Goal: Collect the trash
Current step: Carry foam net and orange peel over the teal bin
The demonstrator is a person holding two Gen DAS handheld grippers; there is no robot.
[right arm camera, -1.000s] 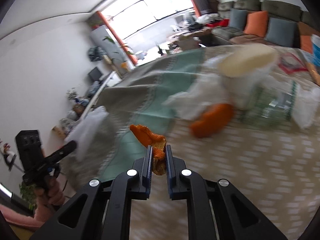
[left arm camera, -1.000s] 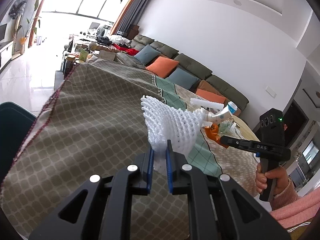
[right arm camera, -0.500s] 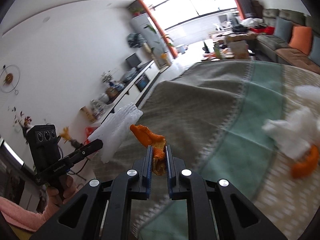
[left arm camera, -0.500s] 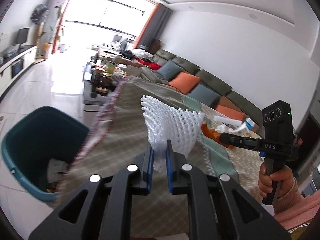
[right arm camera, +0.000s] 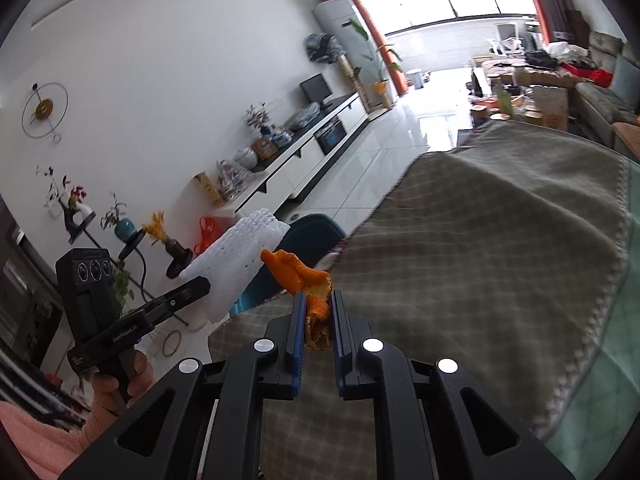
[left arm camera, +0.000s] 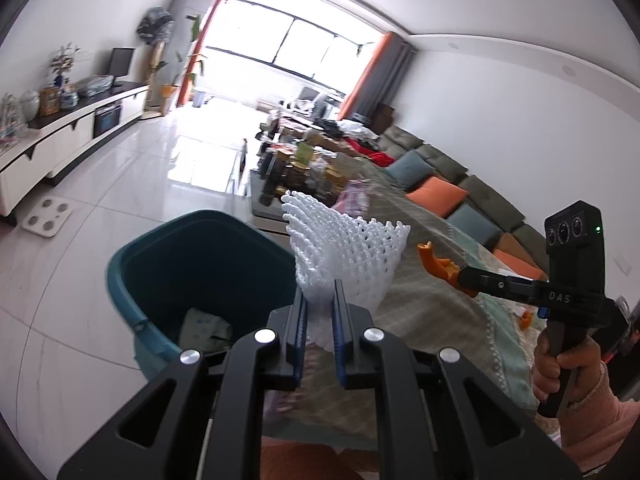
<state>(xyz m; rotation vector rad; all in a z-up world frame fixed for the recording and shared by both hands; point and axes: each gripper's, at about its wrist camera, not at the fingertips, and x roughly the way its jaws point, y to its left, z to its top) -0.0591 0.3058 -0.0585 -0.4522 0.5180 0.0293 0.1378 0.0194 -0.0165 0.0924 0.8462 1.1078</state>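
Holding the white foam net (left arm camera: 348, 256) by its lower edge, your left gripper (left arm camera: 320, 312) has its jaws pinched narrow on the mesh, and the rest of the sleeve fans up and out ahead of the fingers. This net looks very light, soft and springy, so a grip on a bunched edge like yours should suit it; expect it to drift rather than drop straight when let go. Your right gripper (right arm camera: 316, 320) is clamped just as narrowly on the orange peel (right arm camera: 304, 280), which curls up above the fingertips; it looks limp, a little heavier than the foam, and possibly slick on its inner side. Just beyond the net, below and to the left, the teal bin (left arm camera: 132, 280) stands on the tiled floor beside the edge of the table with its patterned cloth (right arm camera: 480, 240), with some rubbish already in its bottom. Farther off, the sofa (left arm camera: 448, 176) runs along the wall towards the bright window.
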